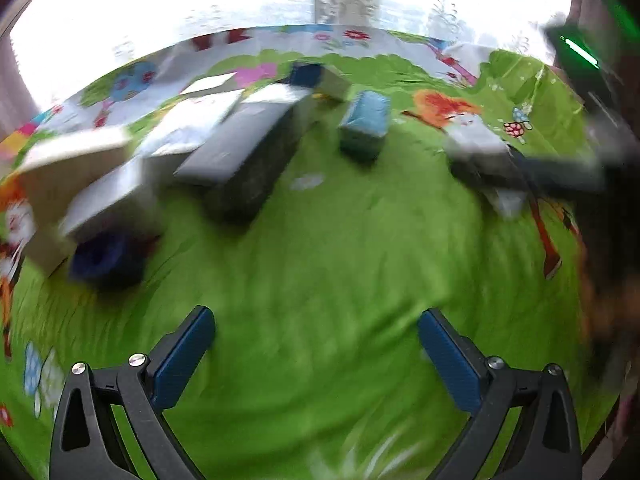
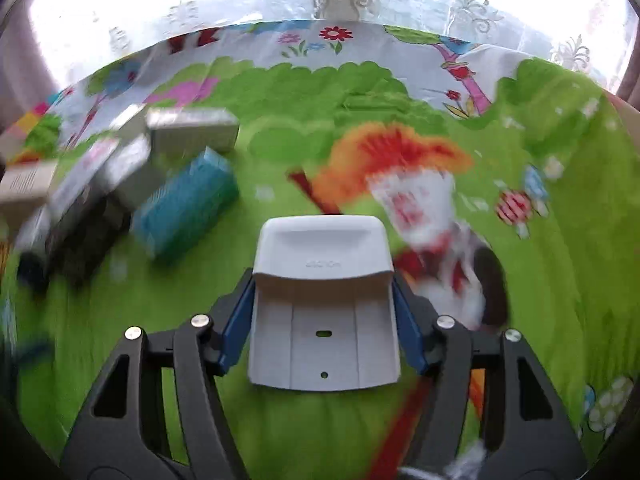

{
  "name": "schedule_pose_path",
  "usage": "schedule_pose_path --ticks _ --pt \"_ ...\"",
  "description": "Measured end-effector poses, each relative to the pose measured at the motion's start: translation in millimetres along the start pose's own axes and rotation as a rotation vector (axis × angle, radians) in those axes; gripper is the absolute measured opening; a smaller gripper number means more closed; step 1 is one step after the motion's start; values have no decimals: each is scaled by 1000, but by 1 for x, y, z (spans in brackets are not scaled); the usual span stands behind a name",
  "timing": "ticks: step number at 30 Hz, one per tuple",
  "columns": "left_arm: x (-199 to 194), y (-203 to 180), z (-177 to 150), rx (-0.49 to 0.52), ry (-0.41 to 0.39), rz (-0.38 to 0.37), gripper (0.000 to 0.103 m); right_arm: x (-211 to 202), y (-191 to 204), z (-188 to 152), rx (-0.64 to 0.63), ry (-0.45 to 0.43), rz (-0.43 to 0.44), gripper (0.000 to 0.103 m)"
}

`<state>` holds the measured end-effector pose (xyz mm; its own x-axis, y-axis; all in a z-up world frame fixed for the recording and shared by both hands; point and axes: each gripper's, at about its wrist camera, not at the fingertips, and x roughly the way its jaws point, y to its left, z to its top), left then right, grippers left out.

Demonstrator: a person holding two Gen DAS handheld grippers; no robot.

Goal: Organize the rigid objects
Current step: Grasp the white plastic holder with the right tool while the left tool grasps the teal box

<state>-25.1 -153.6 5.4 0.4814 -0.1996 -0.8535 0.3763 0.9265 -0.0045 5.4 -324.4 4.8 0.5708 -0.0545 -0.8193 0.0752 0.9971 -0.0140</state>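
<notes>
Our right gripper (image 2: 324,320) clamps a smooth white plastic holder (image 2: 324,300) between its blue pads, just above the green cartoon-print cloth (image 2: 280,420). Our left gripper (image 1: 316,344) hangs spread wide with nothing between its pads. Ahead to the left, boxes cluster together: a teal box (image 2: 188,204), a grey box (image 1: 244,156) and blurred white ones.

Left gripper (image 1: 316,332), right gripper (image 2: 324,304): black plastic frames with triangular cutouts, silver screws at pivots, ribbed blue pads (image 1: 182,360) on fingers.
</notes>
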Motion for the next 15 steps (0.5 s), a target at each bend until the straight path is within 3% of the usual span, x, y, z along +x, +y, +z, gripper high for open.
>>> schedule_pose_path --ticks 6,11,13,14,15 --pt "48 -28 75 45 25 -25 103 -42 -24 -60 -29 -42 21 67" --pt "74 -35 112 21 5 -16 100 -46 -24 -65 -27 -49 20 68" --pt "65 -39 106 43 -46 -30 68 -44 -25 -64 -21 -49 26 68" --pt "59 -43 101 82 -63 -42 36 -45 -26 -65 -20 -49 29 68" --pt "55 -47 98 105 -66 -46 34 -45 -26 -65 -17 -49 34 69"
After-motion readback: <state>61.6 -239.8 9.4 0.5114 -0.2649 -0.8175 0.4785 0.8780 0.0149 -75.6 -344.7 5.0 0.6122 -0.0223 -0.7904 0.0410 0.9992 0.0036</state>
